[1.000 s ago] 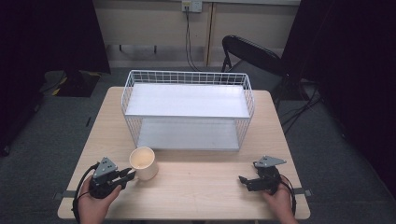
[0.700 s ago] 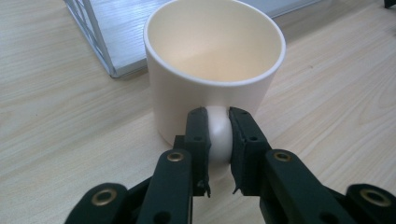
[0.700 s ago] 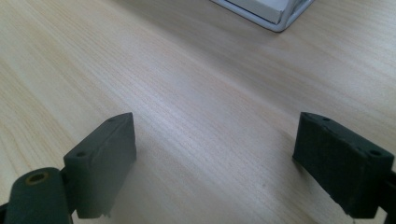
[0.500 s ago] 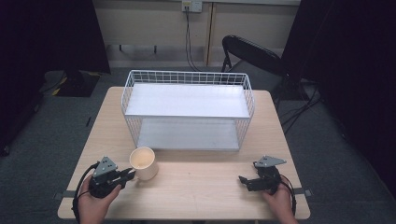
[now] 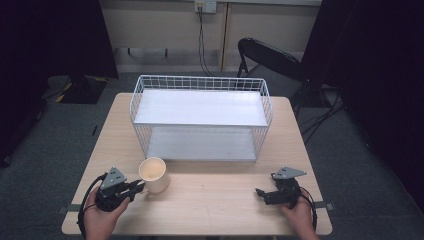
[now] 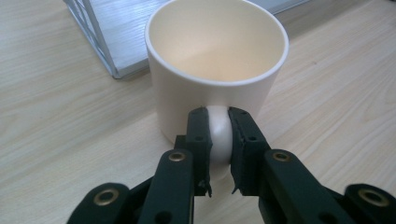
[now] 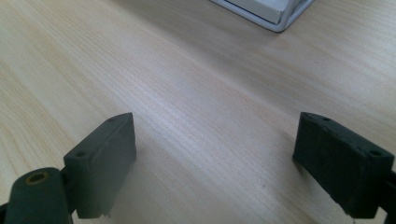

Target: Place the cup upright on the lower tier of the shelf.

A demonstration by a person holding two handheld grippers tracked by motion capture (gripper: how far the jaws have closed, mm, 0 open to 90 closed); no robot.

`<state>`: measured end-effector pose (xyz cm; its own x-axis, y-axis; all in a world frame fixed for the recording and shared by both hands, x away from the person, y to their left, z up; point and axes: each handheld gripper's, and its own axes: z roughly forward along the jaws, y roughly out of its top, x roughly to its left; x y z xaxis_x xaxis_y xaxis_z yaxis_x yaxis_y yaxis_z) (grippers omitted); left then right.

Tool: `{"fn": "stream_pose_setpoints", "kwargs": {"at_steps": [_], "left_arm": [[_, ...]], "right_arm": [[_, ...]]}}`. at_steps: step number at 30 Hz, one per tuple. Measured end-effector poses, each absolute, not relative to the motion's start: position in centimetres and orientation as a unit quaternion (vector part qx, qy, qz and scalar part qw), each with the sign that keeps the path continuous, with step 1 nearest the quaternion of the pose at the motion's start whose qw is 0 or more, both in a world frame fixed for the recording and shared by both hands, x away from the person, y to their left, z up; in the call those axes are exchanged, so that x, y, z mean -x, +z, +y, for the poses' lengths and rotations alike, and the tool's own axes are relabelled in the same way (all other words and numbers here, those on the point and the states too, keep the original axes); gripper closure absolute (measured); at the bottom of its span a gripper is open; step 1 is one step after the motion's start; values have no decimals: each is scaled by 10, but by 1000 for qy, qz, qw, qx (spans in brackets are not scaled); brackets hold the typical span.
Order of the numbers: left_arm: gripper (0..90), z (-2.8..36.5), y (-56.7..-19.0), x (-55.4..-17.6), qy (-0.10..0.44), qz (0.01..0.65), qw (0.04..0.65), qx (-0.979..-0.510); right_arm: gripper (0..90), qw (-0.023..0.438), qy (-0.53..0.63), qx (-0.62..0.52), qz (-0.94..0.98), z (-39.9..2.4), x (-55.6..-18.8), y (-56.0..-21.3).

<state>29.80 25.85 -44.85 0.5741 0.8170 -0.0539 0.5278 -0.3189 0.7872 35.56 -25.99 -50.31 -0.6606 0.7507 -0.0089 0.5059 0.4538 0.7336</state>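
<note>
Left gripper (image 6: pixel 218 140): I have it clamped on the mug's handle (image 6: pixel 219 133), one jaw on each side, so the cup can be lifted without touching the rim
Mug (image 5: pixel 154 174): it stands upright on the table (image 5: pixel 215 205), near my left front, just ahead of the wire basket's front left corner and apart from it
Why the handle: I judge it the surest grip, since the body looks too broad for these jaws
Mug contents: pale inside, nothing in it that I can see
Right gripper (image 5: pixel 262 194): jaws spread wide over bare wood, holding nothing; I keep it parked at the right front, well apart from the mug
Wire basket (image 5: pixel 201 84): white, two levels, a flat white shelf on top and another below; both bare
Step in hand: I judge the grasp made and the lift not yet begun, with the basket the likely place to set the mug
</note>
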Motion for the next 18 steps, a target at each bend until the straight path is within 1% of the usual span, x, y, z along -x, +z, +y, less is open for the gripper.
{"fn": "stream_pose_setpoints", "kwargs": {"at_steps": [8, 18], "left_arm": [[800, 257, -446, -296, 192, 421, 390, -796], [800, 257, -446, -294, 187, 427, 390, -794]], "right_arm": [[121, 169, 363, -376, 836, -260, -356, -503], [121, 169, 363, -376, 836, -260, -356, -503]]}}
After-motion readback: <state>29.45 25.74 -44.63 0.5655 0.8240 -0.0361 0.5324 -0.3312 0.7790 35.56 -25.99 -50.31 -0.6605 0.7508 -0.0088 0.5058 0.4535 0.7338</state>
